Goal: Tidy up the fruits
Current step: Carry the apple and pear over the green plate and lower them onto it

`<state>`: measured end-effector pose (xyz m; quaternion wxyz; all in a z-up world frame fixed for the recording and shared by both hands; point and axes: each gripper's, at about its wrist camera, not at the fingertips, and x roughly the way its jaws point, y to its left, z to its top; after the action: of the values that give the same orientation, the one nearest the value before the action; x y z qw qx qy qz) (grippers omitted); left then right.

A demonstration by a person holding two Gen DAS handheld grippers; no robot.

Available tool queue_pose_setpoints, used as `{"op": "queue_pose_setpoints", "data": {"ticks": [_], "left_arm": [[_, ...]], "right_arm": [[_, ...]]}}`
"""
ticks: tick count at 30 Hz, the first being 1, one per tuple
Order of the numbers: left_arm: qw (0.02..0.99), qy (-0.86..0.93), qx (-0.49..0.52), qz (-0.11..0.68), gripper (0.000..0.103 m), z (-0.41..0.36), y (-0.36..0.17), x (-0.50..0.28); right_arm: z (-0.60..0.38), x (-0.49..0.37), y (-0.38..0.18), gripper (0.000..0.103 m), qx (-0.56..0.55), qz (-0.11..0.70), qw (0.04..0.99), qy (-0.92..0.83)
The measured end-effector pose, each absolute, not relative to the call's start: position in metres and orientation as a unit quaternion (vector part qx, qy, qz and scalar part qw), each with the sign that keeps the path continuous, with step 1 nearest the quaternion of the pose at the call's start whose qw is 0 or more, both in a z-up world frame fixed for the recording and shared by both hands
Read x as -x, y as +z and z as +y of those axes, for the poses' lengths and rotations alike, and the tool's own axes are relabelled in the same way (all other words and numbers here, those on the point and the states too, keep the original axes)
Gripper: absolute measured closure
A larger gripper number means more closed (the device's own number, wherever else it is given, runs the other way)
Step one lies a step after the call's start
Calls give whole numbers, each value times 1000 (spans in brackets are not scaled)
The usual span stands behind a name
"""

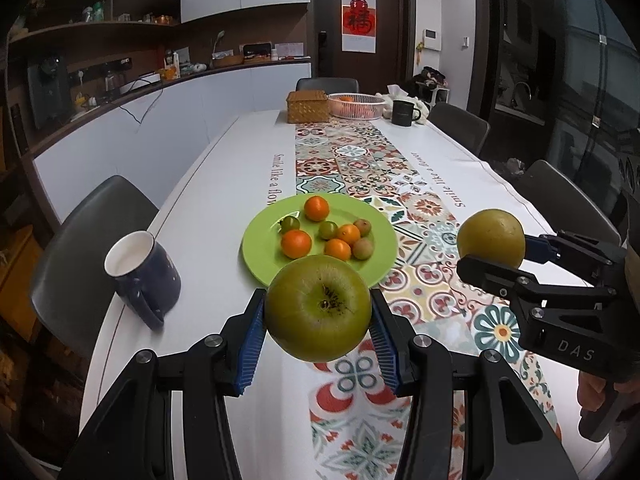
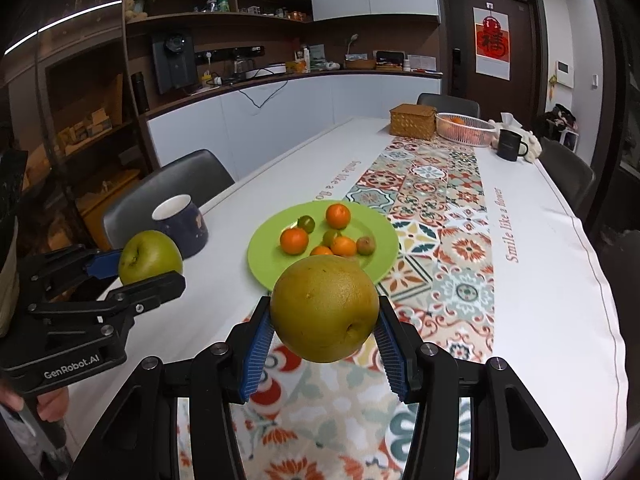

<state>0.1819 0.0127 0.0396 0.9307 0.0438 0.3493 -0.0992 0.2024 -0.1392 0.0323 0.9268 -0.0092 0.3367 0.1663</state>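
The left gripper [image 1: 318, 330] is clamped on a green apple [image 1: 319, 307] and the right gripper [image 2: 325, 338] on a yellow-brown fruit [image 2: 324, 309] (perhaps a pear), both above the table [image 1: 224, 168]. Beyond, a green plate [image 1: 262, 244] holds small oranges and greenish fruits.
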Motion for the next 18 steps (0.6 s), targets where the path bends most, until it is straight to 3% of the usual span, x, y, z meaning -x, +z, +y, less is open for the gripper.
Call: {"op": "queue_pose_setpoints", "data": {"ticks": [18], "left_arm": [[915, -126, -46, 380, 54, 16, 20, -300]], "right_arm": [[-115, -319, 20, 53, 37, 380, 909, 171]]}}
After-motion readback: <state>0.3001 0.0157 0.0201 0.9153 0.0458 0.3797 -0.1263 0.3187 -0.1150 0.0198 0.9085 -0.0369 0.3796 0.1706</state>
